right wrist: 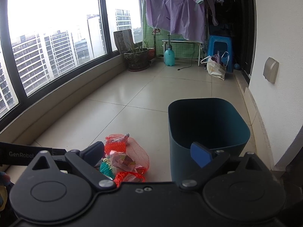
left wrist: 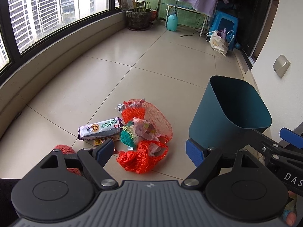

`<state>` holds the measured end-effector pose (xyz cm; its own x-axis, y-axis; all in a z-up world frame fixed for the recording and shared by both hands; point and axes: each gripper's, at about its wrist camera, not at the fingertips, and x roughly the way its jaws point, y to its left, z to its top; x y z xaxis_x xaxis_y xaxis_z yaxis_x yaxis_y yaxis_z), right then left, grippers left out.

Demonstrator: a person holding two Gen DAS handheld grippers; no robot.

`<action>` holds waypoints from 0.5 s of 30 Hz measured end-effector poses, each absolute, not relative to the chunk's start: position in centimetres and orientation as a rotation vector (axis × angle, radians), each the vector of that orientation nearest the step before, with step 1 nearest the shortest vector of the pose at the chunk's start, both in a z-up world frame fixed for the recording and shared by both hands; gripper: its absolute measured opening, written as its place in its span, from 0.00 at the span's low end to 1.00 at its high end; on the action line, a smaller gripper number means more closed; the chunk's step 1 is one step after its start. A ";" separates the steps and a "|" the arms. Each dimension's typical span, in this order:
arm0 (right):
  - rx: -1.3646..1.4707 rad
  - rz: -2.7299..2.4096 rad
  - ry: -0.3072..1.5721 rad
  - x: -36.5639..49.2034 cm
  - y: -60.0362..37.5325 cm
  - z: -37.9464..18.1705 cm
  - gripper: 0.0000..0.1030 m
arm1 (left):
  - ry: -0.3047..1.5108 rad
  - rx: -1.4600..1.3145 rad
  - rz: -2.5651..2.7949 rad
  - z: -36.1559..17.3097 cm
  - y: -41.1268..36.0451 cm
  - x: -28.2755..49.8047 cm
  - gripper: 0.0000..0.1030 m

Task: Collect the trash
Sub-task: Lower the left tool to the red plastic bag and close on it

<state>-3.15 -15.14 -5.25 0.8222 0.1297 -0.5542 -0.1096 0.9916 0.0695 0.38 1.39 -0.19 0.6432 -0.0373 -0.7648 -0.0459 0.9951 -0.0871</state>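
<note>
1. While nothing is yet held, the trash pile [left wrist: 136, 134] lies on the floor tiles [left wrist: 151, 62] just left of the teal bin [left wrist: 227, 117], well clear of the window-side edge of the floor.
2. My judgement: start with the loose orange plastic bag [left wrist: 142, 158], nearest the left gripper [left wrist: 149, 151]; pinch a bunched fold, not a flat sheet, so it lifts whole.
3. Carry it over the bin's open mouth before letting go; the red mesh bag [left wrist: 157, 117] may snag neighbours such as the snack wrapper [left wrist: 100, 128].
4. The left gripper hangs tilted down over the pile, jaws spread wide and empty.
5. The right gripper [right wrist: 149, 155] points shallower, jaws also wide apart, one pad before the bin's near rim, gripping nothing.
</note>
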 end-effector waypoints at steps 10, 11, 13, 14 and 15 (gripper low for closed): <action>0.006 0.034 0.611 0.6 -19.3 -2.6 0.95 | 0.898 -0.114 0.023 -0.6 1.8 4.3 0.81; -0.005 0.015 0.612 1.4 -20.0 -2.3 0.95 | 0.904 -0.116 0.025 -0.6 1.9 5.0 0.81; -0.050 -0.020 0.613 3.7 -21.4 -1.6 0.95 | 0.921 -0.121 0.014 -0.6 2.2 6.5 0.81; -0.077 -0.037 0.611 4.9 -22.1 -1.3 0.95 | 0.931 -0.132 0.012 -0.6 2.5 7.3 0.81; -0.103 -0.055 0.613 6.2 -22.6 -1.2 0.95 | 0.936 -0.140 0.006 -0.6 2.7 8.0 0.81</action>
<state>6.16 -22.65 -1.24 0.8169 -0.0821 -0.5709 0.0212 0.9934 -0.1125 8.04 2.75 -0.62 0.5933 -0.0559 -0.8030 -0.0653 0.9909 -0.1173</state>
